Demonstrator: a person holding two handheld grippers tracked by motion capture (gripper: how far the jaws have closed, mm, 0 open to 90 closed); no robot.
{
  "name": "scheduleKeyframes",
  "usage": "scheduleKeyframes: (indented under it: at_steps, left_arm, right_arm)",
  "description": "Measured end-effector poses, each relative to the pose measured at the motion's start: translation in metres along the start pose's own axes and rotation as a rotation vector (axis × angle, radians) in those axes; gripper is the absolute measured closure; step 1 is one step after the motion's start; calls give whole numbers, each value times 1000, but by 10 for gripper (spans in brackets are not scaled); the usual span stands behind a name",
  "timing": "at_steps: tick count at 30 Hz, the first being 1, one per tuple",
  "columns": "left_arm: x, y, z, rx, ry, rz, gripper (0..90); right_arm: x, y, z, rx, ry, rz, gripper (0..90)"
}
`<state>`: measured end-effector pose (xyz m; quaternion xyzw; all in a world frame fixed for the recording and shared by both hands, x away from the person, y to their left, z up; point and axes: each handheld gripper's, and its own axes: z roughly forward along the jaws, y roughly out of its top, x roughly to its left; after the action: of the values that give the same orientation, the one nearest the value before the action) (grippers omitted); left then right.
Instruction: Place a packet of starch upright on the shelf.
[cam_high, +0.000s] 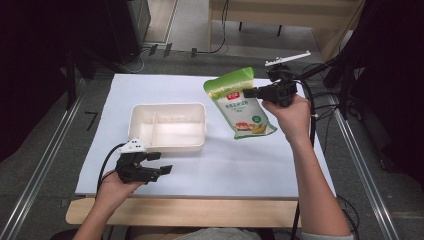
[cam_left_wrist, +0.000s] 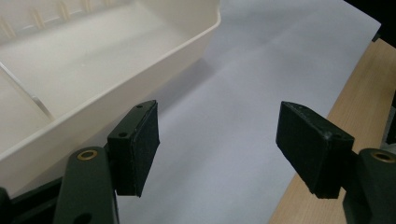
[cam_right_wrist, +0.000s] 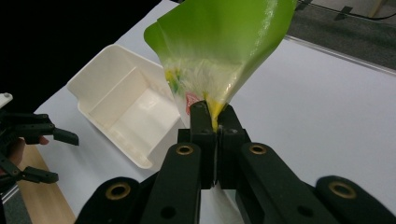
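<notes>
My right tongs (cam_high: 248, 92) are clamping the green-and-white pouch (cam_high: 239, 104) by one edge, holding it above the worktop (cam_high: 280, 165) beside the white tray (cam_high: 167, 126). Its print is too small for reading. My left tongs (cam_high: 161, 163) are resting apart, gripping nothing, near the tray's front wall.

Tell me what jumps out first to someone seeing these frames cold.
The green and white pouch stands out first: it hangs in the air above the right half of the white table, pinched at its edge by the shut right gripper. Next comes the empty cream tray with a divider, sitting left of centre. The left gripper rests just in front of it, jaws open and holding nothing.
</notes>
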<state>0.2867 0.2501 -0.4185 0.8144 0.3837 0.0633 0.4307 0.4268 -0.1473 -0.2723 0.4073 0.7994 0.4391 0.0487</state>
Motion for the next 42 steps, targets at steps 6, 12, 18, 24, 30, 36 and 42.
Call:
scheduleKeyframes:
  at_steps: [6, 12, 18, 24, 30, 36, 42]
  left_arm:
    - [0, 0, 0, -1, -1, -2, 308]
    - [0, 0, 1, 0, 0, 0, 308]
    - [0, 0, 1, -1, -2, -2, 308]
    - [0, 0, 1, -1, -6, -6, 308]
    - [-1, 1, 2, 2, -12, -6, 308]
    - [-2, 1, 3, 0, -19, -1, 309]
    - [0, 1, 2, 1, -20, -8, 308]
  right_arm:
    - [7, 13, 7, 20, 17, -5, 896]
    - [18, 26, 17, 44, 11, -34, 896]
    - [29, 41, 24, 45, 25, -52, 897]
    - [40, 57, 30, 45, 35, -65, 896]
    - [49, 70, 34, 51, 34, -83, 896]
    - [62, 86, 44, 59, 34, -100, 896]
    - [79, 101, 62, 85, 20, -128, 896]
